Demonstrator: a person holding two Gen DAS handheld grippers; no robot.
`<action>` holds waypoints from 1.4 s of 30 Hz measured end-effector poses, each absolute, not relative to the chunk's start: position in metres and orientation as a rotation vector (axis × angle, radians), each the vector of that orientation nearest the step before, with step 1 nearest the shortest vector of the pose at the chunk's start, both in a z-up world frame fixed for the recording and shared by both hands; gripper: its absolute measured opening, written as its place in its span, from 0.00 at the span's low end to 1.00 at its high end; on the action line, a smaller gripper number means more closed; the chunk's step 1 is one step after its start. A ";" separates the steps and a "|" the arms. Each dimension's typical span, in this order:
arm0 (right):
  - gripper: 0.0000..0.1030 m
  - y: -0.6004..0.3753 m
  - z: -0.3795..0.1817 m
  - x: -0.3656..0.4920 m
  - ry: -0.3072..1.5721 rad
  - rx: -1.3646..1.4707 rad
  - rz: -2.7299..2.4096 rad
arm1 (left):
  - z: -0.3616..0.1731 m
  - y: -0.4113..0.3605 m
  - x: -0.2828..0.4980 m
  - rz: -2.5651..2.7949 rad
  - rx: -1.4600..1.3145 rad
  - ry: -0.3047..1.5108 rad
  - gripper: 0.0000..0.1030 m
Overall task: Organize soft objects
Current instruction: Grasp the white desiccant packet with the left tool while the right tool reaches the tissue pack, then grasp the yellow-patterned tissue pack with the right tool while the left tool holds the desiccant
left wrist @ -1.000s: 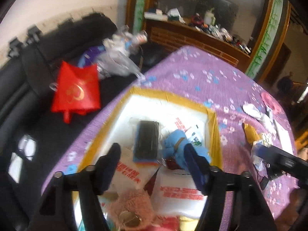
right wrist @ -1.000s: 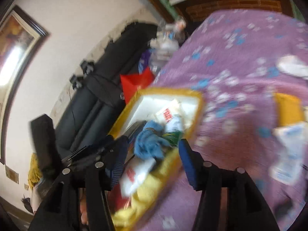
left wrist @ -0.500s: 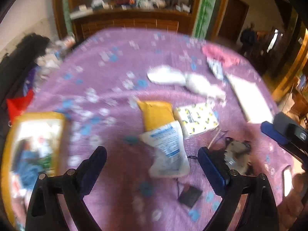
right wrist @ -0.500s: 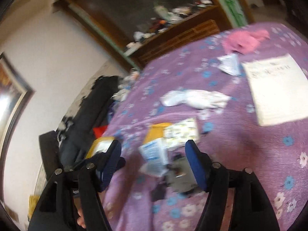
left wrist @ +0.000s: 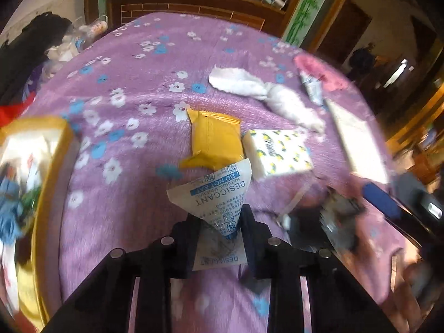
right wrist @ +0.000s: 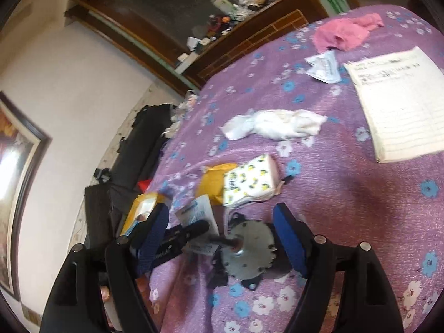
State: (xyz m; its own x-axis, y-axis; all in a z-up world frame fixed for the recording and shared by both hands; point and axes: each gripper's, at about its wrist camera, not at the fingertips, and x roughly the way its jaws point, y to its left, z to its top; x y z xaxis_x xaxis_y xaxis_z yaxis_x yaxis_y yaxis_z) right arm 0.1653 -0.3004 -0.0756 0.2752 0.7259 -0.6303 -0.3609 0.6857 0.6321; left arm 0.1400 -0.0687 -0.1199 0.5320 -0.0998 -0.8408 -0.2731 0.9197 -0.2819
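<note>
On the purple flowered tablecloth (left wrist: pixel 133 88) we see the left gripper (left wrist: pixel 220 224) clamped on a white desiccant packet (left wrist: pixel 219 194), fingers pinching its lower part so the packet fans out above them. Just beyond it lies a yellow pouch (left wrist: pixel 215 141), its near edge touching or under the packet. Beside that on the right sits a lemon-print tissue pack (left wrist: pixel 277 151). Farther back we note a white cloth (left wrist: pixel 266 94), and a pink cloth (left wrist: pixel 319 72) near the far right edge. At left, the yellow-rimmed box (left wrist: pixel 55 136) holds mixed items, blurred. Our right gripper (right wrist: pixel 222 233) is spread wide, holding nothing, over a round metal toothed disc (right wrist: pixel 249 252). A paper pad (right wrist: pixel 399 100) lies well apart on the right.
</note>
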 end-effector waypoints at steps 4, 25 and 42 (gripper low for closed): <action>0.75 -0.292 -0.073 0.164 1.061 0.329 0.731 | -0.111 -0.048 0.091 0.078 -0.477 0.959 0.28; 0.74 -0.164 -0.132 0.250 1.501 -0.266 0.480 | -0.081 0.038 -0.024 0.057 -0.617 0.784 0.28; 0.64 -0.177 -0.055 0.192 1.276 -0.186 0.569 | -0.074 0.049 -0.060 0.108 -0.655 0.742 0.28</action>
